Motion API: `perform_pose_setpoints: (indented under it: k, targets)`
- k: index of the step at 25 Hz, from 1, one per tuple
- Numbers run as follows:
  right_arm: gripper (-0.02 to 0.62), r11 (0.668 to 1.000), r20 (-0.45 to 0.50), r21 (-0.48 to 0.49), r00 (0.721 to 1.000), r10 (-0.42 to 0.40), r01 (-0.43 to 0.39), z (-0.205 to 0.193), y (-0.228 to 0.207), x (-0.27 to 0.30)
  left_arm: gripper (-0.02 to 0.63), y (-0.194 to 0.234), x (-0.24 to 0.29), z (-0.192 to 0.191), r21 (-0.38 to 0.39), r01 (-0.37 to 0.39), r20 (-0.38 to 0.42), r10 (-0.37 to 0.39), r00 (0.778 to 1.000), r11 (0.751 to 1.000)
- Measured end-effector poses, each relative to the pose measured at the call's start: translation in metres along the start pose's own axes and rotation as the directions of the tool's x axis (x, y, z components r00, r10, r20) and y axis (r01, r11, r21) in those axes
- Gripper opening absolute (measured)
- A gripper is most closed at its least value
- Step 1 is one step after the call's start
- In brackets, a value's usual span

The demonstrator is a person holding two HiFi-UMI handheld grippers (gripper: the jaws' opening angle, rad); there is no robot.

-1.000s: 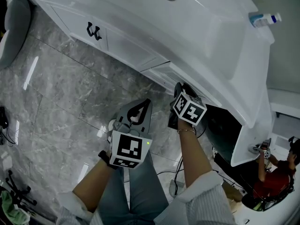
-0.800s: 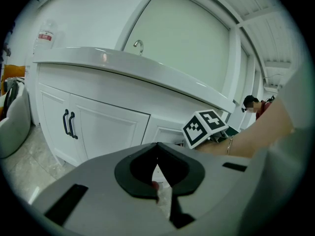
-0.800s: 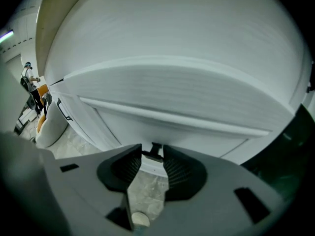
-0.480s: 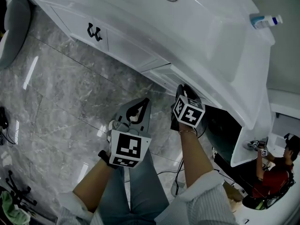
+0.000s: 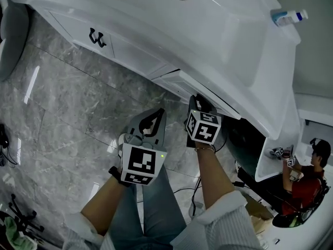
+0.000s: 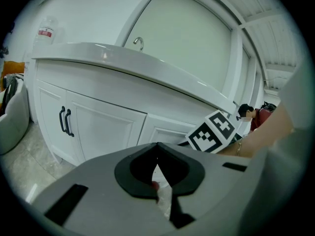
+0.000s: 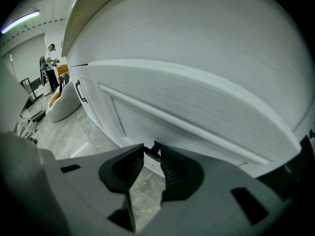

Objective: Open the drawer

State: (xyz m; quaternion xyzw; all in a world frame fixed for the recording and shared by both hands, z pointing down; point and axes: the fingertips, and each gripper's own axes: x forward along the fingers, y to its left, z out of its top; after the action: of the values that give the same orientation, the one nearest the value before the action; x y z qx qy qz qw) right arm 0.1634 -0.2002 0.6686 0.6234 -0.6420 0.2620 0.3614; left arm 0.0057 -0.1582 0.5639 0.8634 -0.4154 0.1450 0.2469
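Under the bench (image 5: 234, 46) edge, at one o'clock from the left claw (image 5: 155, 117), the right claw (image 5: 200, 104) is closing round the drawer's (image 5: 179, 83) dark handle (image 7: 150, 153), tips only. Pulling early could slip it off. The left claw's jaws are together, holding nothing.

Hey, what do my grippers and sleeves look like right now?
The left gripper and right gripper are grey with black pads and black-and-white marker cubes. White rolled sleeves, a bracelet. The right jaws are closing around the drawer handle.
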Motion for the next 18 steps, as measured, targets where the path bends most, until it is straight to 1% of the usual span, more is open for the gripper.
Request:
perform_pose_setpoints:
  k: [5,12,16,18]
  targets:
    - [0.109,1.0,-0.002,-0.01,1.0,0.019,-0.019,-0.007,0.005,-0.006,0.015,-0.008,0.005,0.008,0.003,0.013,0.006,-0.013,1.0,1.0]
    - [0.107,0.998,-0.012,-0.036,0.999,0.05,-0.05,-0.013,0.009,-0.01,0.015,-0.015,0.005,0.006,0.01,0.024,-0.009,-0.024,1.0,1.0]
    - [0.106,0.993,-0.018,-0.079,0.996,0.087,-0.088,-0.015,0.011,-0.012,0.015,-0.016,0.005,0.008,0.014,0.026,-0.007,-0.026,1.0,1.0]
    - [0.1,0.986,-0.023,-0.13,0.995,0.099,-0.101,-0.017,0.013,-0.015,0.015,-0.016,0.005,0.009,0.015,0.025,-0.005,-0.025,1.0,1.0]
